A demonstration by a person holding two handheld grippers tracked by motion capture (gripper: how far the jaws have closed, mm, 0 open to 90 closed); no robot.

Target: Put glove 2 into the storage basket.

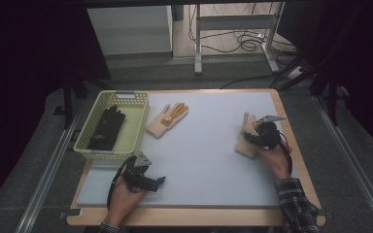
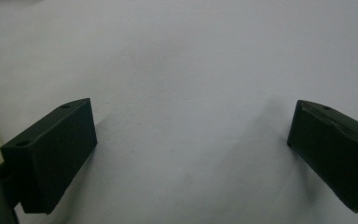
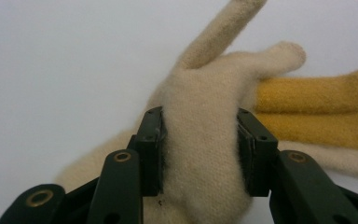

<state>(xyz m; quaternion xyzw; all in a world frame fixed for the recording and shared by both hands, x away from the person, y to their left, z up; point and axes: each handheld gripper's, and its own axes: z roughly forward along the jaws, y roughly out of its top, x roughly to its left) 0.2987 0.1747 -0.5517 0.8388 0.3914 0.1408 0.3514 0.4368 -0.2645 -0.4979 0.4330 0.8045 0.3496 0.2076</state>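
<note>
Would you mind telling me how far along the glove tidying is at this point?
Done: black gloves already lie in the yellow basket. In hand: the right claw is shut on a cream glove. Left: the second cream glove lies on the mat beside the basket; the left claw is open over bare mat.

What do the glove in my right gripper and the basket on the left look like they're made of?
Cream glove: a soft knit, probably wool or fleece; the surface is fuzzy and bunches between the right gripper's fingers, and some glove digits are mustard yellow. Basket: likely moulded plastic, pale yellow-green and matte, with walls pierced by a regular grid of holes.
</note>
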